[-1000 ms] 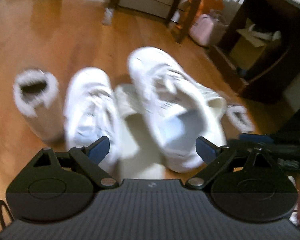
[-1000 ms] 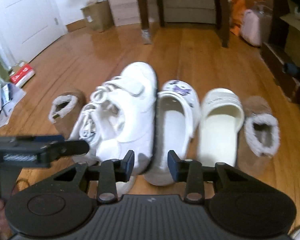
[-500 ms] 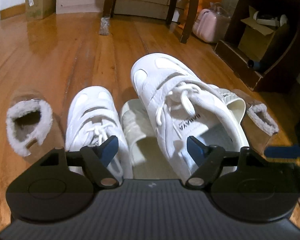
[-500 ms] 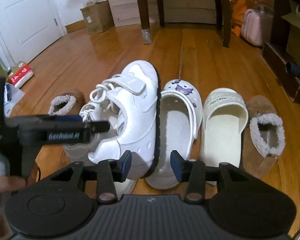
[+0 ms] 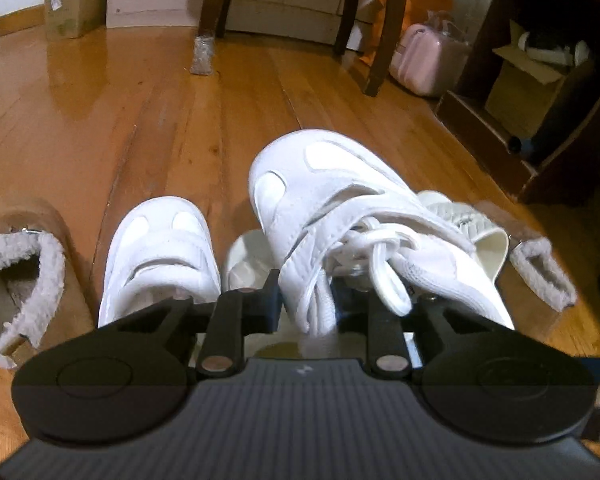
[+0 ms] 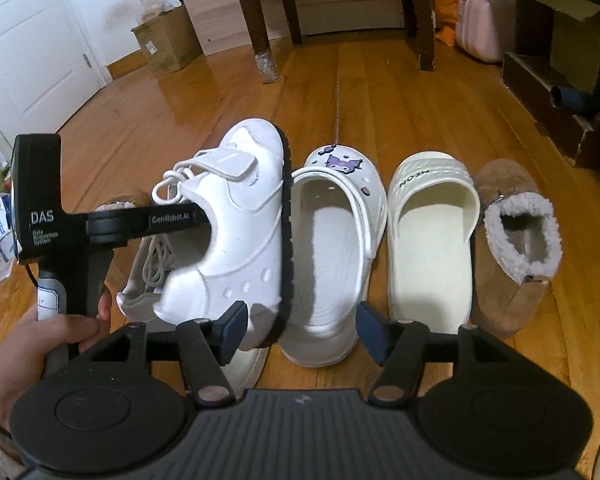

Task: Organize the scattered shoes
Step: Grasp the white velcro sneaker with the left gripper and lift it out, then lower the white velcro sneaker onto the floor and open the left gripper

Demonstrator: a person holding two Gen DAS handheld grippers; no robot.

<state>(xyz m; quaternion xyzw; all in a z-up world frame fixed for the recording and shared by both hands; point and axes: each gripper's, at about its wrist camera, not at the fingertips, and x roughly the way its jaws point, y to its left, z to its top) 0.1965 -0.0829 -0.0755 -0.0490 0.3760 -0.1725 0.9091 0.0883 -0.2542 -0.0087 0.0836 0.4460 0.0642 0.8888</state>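
My left gripper [image 5: 312, 300] is shut on a white strap sneaker [image 5: 340, 224], gripping its tongue and laces; it holds the shoe tilted above the row. The right wrist view shows that sneaker [image 6: 240, 224] lifted on its side, with the left gripper [image 6: 196, 216] reaching into it. Its mate [image 5: 160, 256] stands on the floor to the left. A white clog with a purple charm [image 6: 332, 256], a cream slide [image 6: 428, 240] and a brown fur-lined slipper [image 6: 516, 240] stand side by side. My right gripper [image 6: 300, 332] is open and empty, just before the clog's heel.
A second brown fur-lined slipper [image 5: 20, 272] stands at the far left. Dark table legs [image 6: 420, 12], a pink case [image 6: 484, 24], cardboard boxes [image 6: 168, 40] and a dark shelf unit [image 6: 572, 92] stand farther back on the wooden floor [image 5: 140, 120].
My left gripper has closed on the sneaker's tongue and laces and raised the shoe, tipping it. My right gripper has opened wider and stayed near the clog.
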